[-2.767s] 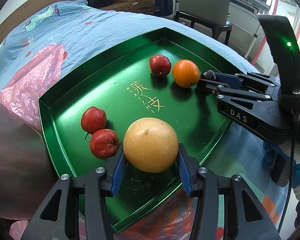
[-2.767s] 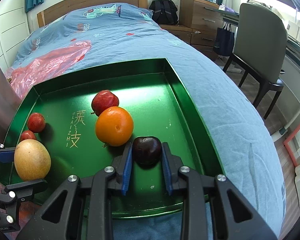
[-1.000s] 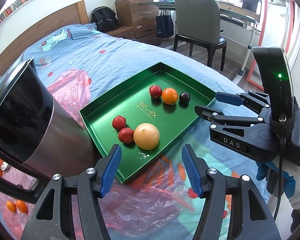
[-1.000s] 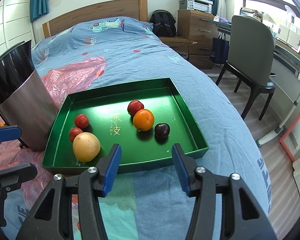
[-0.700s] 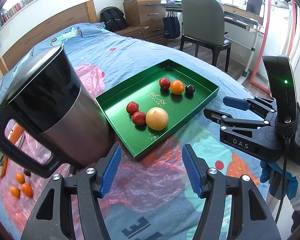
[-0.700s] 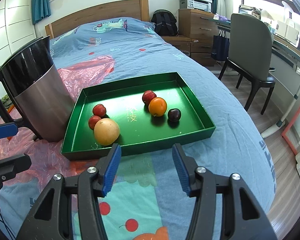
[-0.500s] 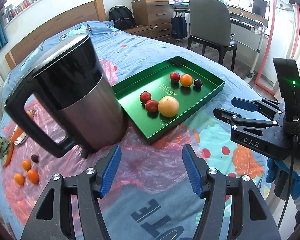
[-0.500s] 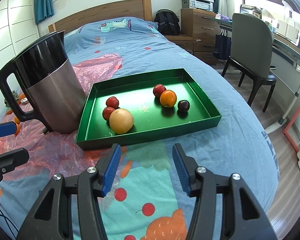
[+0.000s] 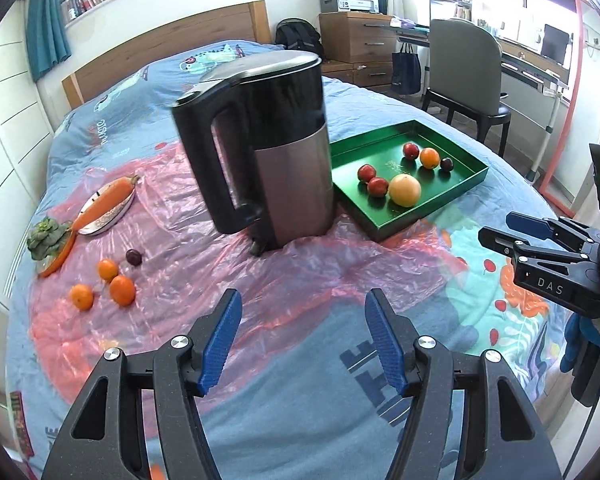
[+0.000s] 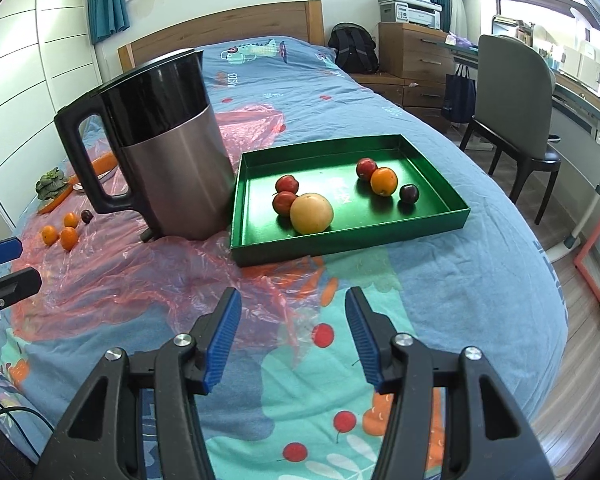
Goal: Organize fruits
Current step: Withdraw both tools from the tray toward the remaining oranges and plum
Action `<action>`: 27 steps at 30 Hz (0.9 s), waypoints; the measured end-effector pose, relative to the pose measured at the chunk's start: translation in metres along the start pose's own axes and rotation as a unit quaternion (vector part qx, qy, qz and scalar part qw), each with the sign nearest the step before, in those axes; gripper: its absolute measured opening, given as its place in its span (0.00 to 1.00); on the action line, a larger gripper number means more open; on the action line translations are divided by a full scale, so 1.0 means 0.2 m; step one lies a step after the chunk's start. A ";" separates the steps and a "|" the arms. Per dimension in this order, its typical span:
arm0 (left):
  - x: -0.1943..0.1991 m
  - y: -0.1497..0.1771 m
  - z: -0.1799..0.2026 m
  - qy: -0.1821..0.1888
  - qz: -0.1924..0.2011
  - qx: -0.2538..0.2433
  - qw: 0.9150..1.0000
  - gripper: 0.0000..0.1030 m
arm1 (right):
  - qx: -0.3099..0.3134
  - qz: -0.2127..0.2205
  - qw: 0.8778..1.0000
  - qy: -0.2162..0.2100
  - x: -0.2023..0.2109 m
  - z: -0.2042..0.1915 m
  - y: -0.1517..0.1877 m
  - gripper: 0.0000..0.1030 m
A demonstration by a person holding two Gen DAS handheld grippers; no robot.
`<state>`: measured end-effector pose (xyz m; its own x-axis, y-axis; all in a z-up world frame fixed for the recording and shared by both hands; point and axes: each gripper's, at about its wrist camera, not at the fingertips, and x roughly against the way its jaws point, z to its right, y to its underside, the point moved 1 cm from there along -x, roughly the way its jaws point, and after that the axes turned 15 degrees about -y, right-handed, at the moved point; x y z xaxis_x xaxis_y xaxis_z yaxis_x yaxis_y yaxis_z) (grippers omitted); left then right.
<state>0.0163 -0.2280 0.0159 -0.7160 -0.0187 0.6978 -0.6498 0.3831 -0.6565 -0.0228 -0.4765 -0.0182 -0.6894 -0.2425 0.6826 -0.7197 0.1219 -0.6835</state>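
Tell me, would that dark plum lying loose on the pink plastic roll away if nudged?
Probably: the dark plum is round, and the pink plastic sheet looks slick. Its wrinkles may catch it, though. The skin seems smooth, so it could slip.

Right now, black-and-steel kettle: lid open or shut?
Shut: the black-and-steel kettle stands upright and its lid lies flat on the rim.

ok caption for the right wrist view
Open right tongs hover short of a green metal tray holding six fruits, beside a steel kettle.

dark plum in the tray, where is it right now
The dark plum lies in the green tray near its right wall, just right of the orange.
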 end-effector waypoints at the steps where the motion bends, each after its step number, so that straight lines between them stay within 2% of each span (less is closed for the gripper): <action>1: 0.01 0.02 -0.03 -0.004 0.000 0.005 1.000 0.57 | 0.002 -0.001 1.000 -0.002 0.00 -0.03 0.01 0.52; 15: 0.04 0.26 -0.49 -0.058 -0.011 0.077 0.995 0.59 | 0.063 -0.020 0.996 -0.055 -0.05 -0.53 0.04 0.52; 27: 0.00 0.50 -0.90 -0.115 -0.033 0.137 0.983 0.59 | 0.127 -0.042 0.985 -0.106 -0.18 -0.95 0.04 0.52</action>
<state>-0.0029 -0.0224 0.0014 -0.6885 -0.2547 0.6790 -0.7184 0.1114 -0.6867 -0.0188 -0.2833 0.0017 -0.5764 -0.4413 0.6878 -0.7109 -0.1444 -0.6883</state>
